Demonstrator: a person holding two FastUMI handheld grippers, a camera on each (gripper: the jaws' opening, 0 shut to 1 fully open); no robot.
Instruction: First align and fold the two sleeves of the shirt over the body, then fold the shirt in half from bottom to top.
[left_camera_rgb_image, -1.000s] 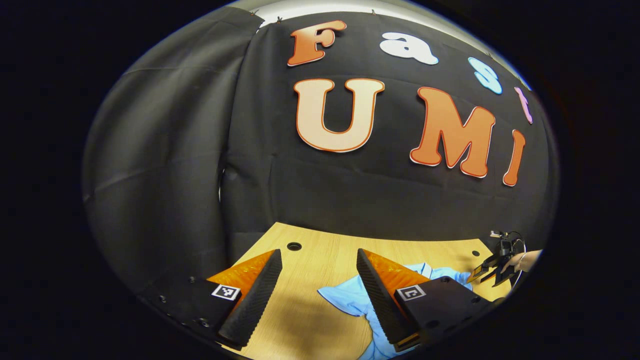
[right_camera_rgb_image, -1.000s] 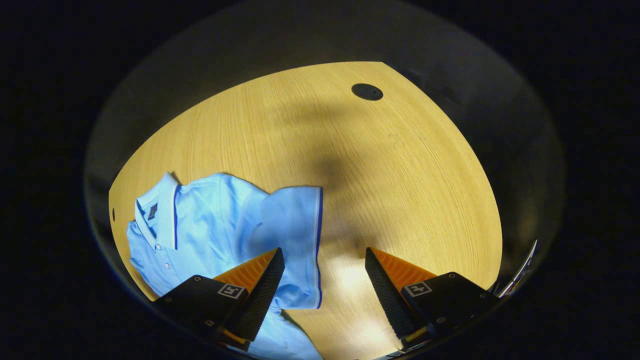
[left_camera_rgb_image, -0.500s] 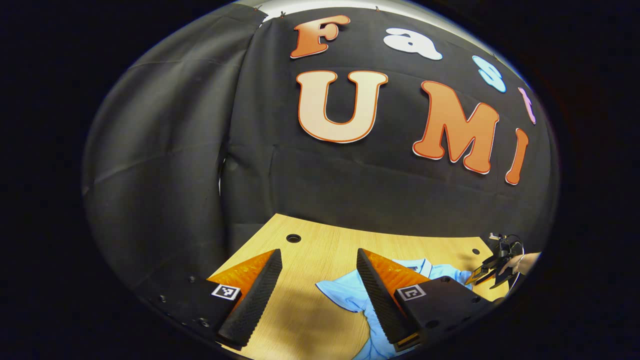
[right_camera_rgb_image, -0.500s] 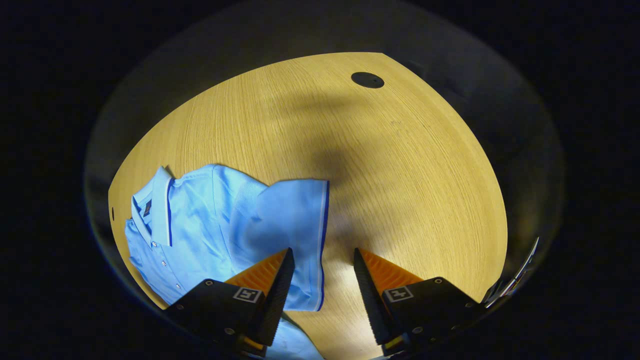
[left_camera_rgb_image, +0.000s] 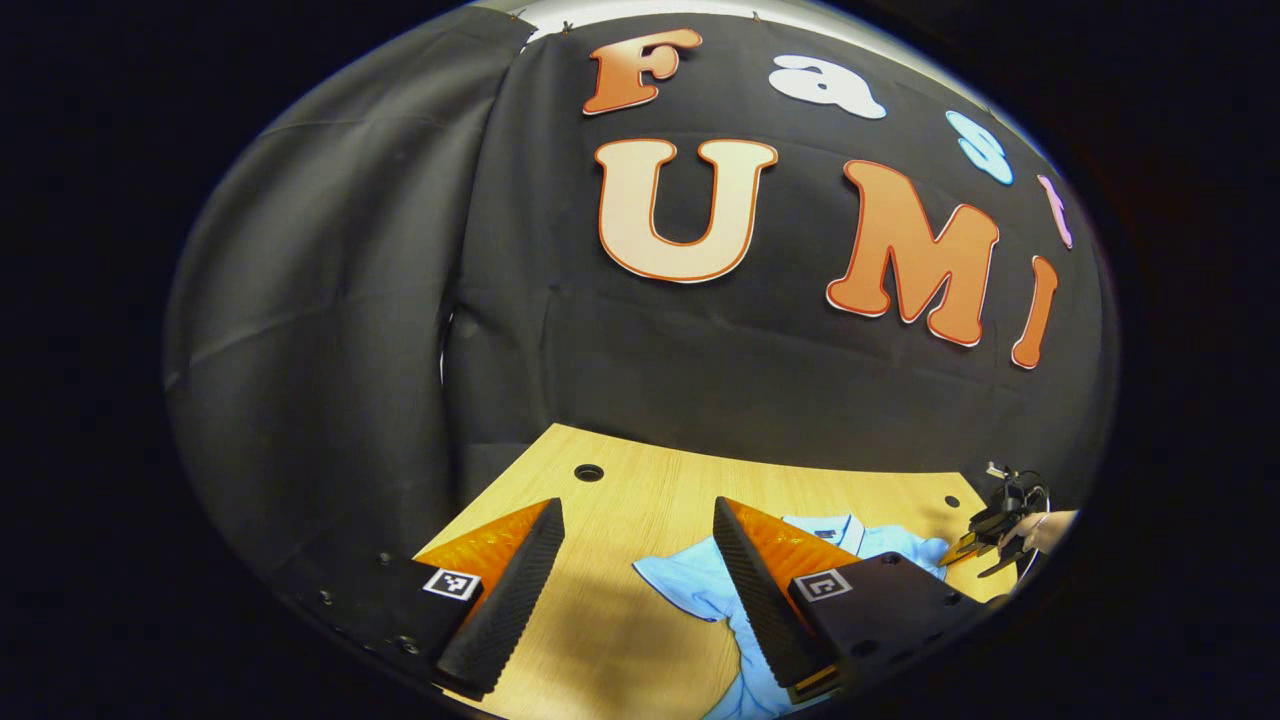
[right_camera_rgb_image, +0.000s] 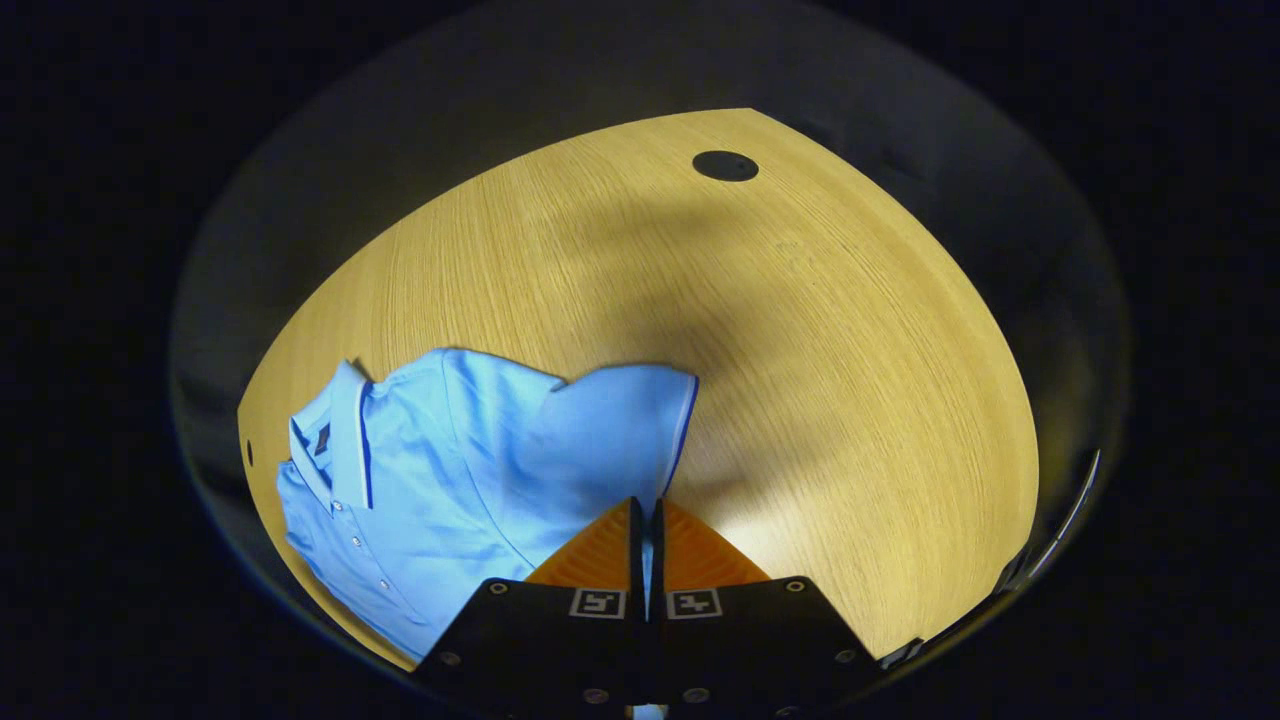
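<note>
A light blue polo shirt (right_camera_rgb_image: 450, 470) lies face up on the wooden table (right_camera_rgb_image: 800, 350), collar (right_camera_rgb_image: 345, 430) to the left in the right gripper view. Its sleeve (right_camera_rgb_image: 610, 440) with a dark-trimmed hem spreads toward my right gripper (right_camera_rgb_image: 645, 515), which is shut on the sleeve's hem edge, a strip of cloth showing between the fingers. In the left gripper view my left gripper (left_camera_rgb_image: 637, 505) hangs open above the table, its right finger over the shirt's other sleeve (left_camera_rgb_image: 680, 585). The right gripper (left_camera_rgb_image: 985, 540) and the hand (left_camera_rgb_image: 1045, 528) holding it show far right there.
The table has round cable holes (right_camera_rgb_image: 725, 165) (left_camera_rgb_image: 588, 472) near its far corners. The black cloth wall (left_camera_rgb_image: 650, 360) stands just behind the table's far edge. Bare wood stretches to the right of the shirt in the right gripper view.
My right gripper has closed from wide open onto the sleeve's hem. The left gripper stayed open and barely moved.
</note>
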